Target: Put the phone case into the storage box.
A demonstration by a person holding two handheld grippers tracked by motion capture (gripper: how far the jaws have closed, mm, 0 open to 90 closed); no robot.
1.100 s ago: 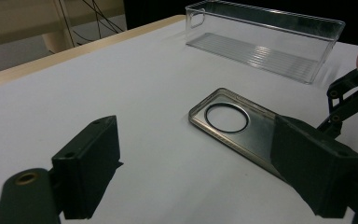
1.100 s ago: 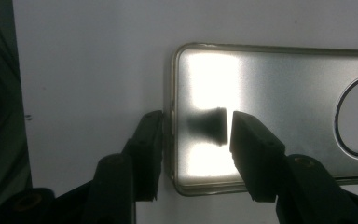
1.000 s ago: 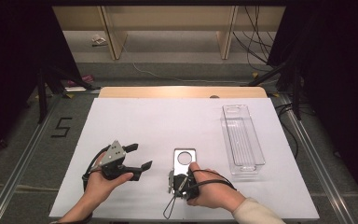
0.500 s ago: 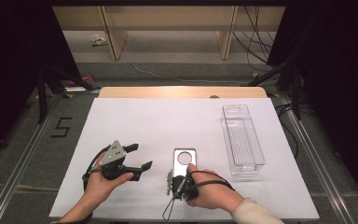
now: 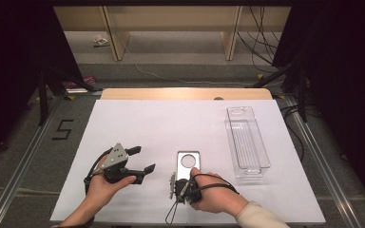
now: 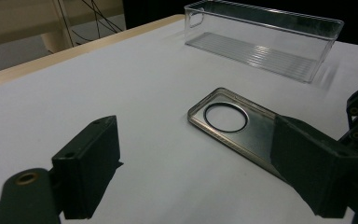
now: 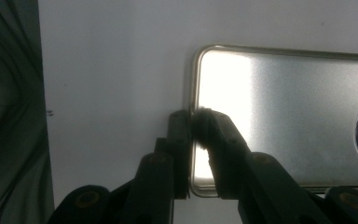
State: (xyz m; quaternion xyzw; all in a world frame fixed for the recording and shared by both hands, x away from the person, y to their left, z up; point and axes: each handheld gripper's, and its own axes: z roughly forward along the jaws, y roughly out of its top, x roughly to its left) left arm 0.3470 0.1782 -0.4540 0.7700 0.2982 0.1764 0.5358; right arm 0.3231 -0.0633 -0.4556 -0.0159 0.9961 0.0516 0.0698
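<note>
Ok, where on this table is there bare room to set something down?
The table is bare left of the clear bin, beyond the metal plate. The near edge is crowded: left tool, right tool on the plate.

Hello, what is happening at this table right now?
A person works at a white table with a gripper in each hand. The right gripper is shut on the near edge of a flat metal plate with a round hole, which lies on the table. The left gripper is open, beside the plate and holding nothing. A clear plastic bin stands to the right, with nothing visible in it.
</note>
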